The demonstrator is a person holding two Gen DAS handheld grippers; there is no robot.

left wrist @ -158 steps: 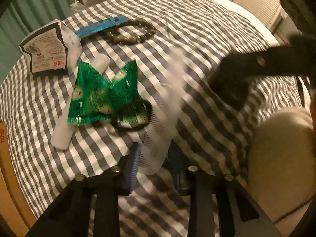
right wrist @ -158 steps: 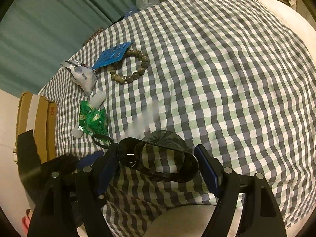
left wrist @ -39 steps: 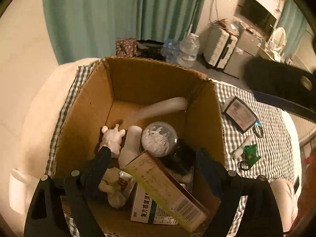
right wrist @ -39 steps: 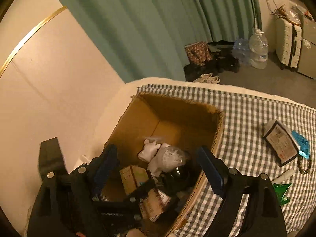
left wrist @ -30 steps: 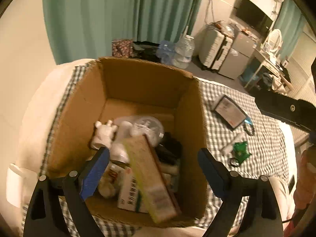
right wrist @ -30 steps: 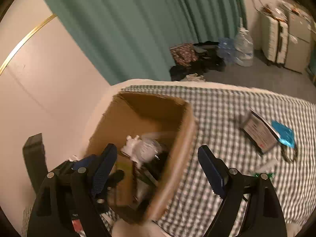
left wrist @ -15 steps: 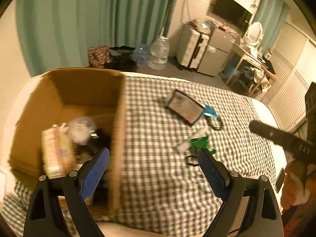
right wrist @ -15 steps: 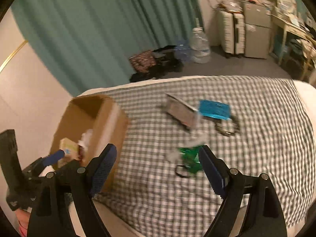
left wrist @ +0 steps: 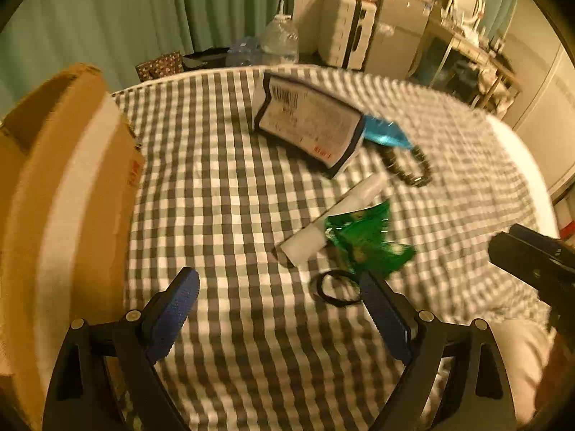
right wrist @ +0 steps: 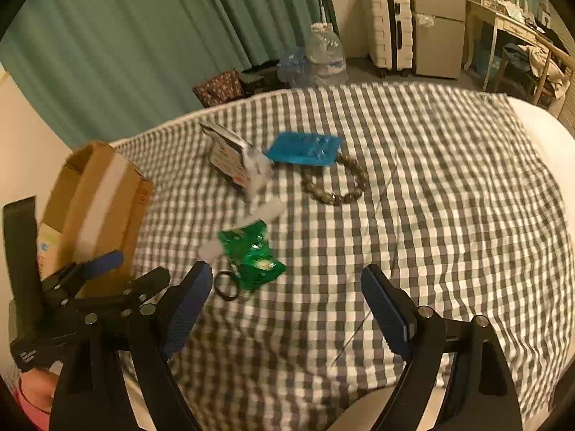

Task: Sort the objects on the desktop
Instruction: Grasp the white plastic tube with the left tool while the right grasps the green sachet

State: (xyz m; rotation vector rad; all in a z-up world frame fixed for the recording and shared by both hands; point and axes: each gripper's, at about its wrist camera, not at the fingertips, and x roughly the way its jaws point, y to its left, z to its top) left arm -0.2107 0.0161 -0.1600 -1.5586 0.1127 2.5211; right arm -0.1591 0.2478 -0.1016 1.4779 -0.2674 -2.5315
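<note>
On the checked cloth lie a green packet [left wrist: 363, 240] [right wrist: 249, 251], a white tube [left wrist: 334, 215] [right wrist: 248, 222], a black hair tie [left wrist: 336, 287] [right wrist: 225, 285], a printed white pouch [left wrist: 309, 125] [right wrist: 233, 160], a blue blister pack [left wrist: 386, 134] [right wrist: 305, 149] and a bead bracelet [left wrist: 408, 163] [right wrist: 332, 183]. My left gripper [left wrist: 278, 310] is open and empty, just short of the hair tie. My right gripper [right wrist: 284, 309] is open and empty, right of the green packet. The left gripper's fingers [right wrist: 104, 262] show at the lower left of the right wrist view.
A cardboard box [left wrist: 61, 194] [right wrist: 97, 208] stands at the cloth's left edge. Beyond the bed's far edge are green curtains, a water jug [right wrist: 325, 54], suitcases [right wrist: 390, 36] and a desk. Part of the right gripper's body [left wrist: 532, 262] shows at the right of the left wrist view.
Both grippers have swung away from above the cardboard box to the right and come lower over the cloth, closer to the green packet and hair tie. Both stay open and empty.
</note>
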